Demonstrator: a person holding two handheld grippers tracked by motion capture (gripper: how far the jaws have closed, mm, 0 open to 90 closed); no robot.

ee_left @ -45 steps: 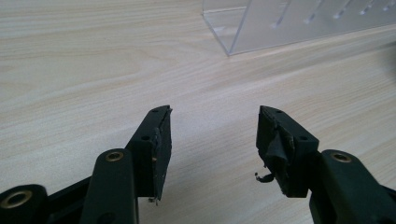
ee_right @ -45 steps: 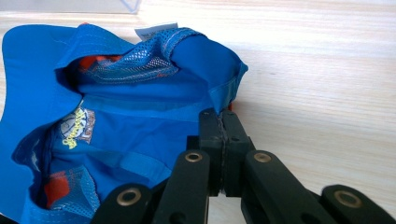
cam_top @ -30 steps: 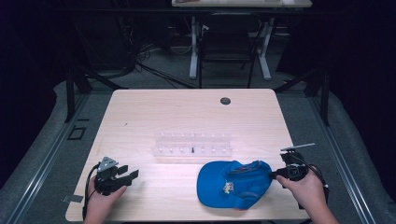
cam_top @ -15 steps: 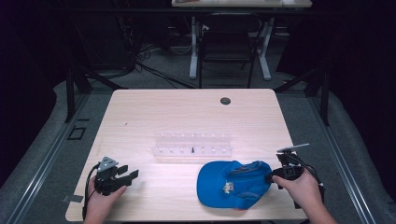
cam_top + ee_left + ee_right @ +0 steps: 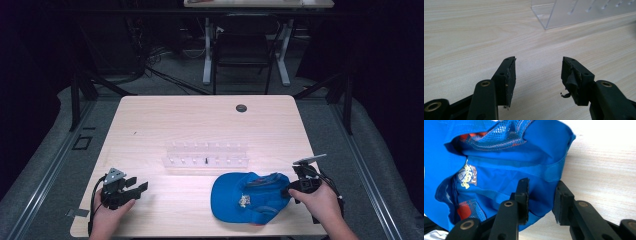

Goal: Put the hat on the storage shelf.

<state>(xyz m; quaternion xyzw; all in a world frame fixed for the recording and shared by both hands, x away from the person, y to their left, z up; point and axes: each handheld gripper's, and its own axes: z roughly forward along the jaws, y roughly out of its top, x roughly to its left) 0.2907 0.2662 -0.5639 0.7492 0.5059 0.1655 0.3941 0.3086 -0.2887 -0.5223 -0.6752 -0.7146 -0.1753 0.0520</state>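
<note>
blue cap (image 5: 250, 198) lies upside down on the near right of the tabletop (image 5: 200, 125), just in front of the clear plastic rack (image 5: 206, 155). my right gripper (image 5: 540, 195) sits at the cap's right edge with the fabric rim between its jaws; they are parted a little and i judge them not yet clamped on the cloth. my left gripper (image 5: 537, 72) rests on bare wood at the near left, jaws spread wide, holding nothing, well apart from the cap. step in hand, as i read it: take the rim. to do it well: push in so both layers of the band sit deep between the pads, close squarely on the stitched edge rather than the loose mesh, then lift slowly so the cap does not slide out.
</note>
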